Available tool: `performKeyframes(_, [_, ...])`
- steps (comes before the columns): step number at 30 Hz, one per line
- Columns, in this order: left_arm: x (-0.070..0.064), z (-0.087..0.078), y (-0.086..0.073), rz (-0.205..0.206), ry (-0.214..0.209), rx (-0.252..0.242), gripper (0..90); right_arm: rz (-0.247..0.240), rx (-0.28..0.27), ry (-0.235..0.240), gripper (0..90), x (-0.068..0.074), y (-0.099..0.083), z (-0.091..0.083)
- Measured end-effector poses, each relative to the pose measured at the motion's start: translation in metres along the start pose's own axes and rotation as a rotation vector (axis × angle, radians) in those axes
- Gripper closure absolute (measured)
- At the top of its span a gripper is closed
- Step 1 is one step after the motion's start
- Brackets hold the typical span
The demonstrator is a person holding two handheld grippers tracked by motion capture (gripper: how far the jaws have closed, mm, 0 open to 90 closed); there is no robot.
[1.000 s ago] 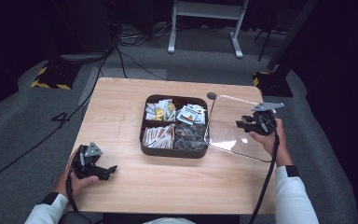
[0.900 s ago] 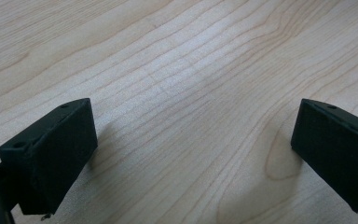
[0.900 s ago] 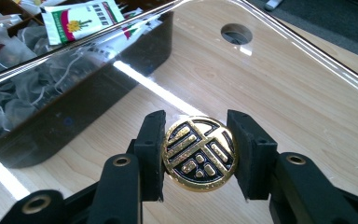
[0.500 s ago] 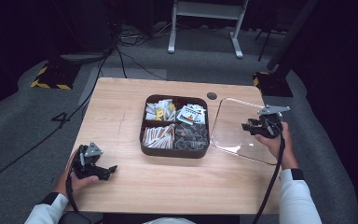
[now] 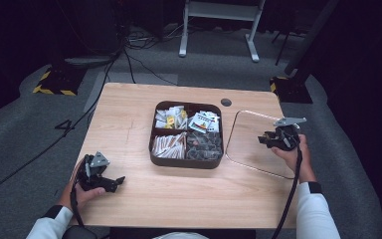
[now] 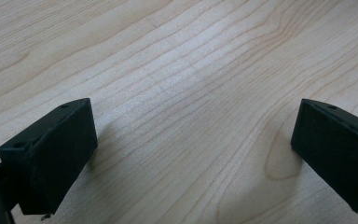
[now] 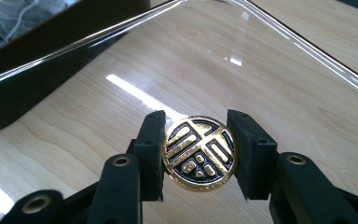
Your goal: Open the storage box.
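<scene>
Table [image 5: 129, 124] first: wood top, dark divided tray [image 5: 186, 160] of sachets sits just left of the right gripper [image 5: 267, 140], past the lid's near edge. Clear lid [image 5: 248, 149] lies flat under and around that gripper; in the right gripper view its raised rim [image 7: 307, 46] runs ahead and to the side of the jaws. Right gripper is clamped on the lid's gold knob [image 7: 198, 153], one jaw each side, knob centred between the pads.

My read: the lid looks fully seated on the table, so the set-down is about done. To finish clean, open straight apart with no twist, then back off upward along the jaw axis so a pad doesn't drag the lid toward the tray.

Left gripper [image 5: 110, 181] spread wide over bare wood, holding nothing, well clear.
</scene>
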State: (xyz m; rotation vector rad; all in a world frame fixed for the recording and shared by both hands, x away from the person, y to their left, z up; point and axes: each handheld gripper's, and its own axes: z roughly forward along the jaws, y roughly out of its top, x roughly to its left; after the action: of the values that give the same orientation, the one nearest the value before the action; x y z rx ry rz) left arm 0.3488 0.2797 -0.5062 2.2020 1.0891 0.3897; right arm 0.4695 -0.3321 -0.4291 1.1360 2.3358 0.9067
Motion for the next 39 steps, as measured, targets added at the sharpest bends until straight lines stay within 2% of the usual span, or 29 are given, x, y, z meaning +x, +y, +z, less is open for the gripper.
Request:
performKeyframes(13, [0.0,0.0,0.0,0.0,0.0,0.0,0.5,-0.006,0.066,0.002,59.6,0.003,-0.012,0.027])
performKeyframes(22, [0.0,0.0,0.0,0.0,0.0,0.0,0.5,-0.009,0.085,0.015,59.6,0.004,-0.017,0.04])
performKeyframes(32, [0.0,0.0,0.0,0.0,0.0,0.0,0.5,-0.004,0.079,0.022,59.5,0.002,-0.023,0.045])
performKeyframes(39, [0.0,0.0,0.0,0.0,0.0,0.0,0.5,0.031,0.066,0.04,59.2,-0.003,-0.028,0.047])
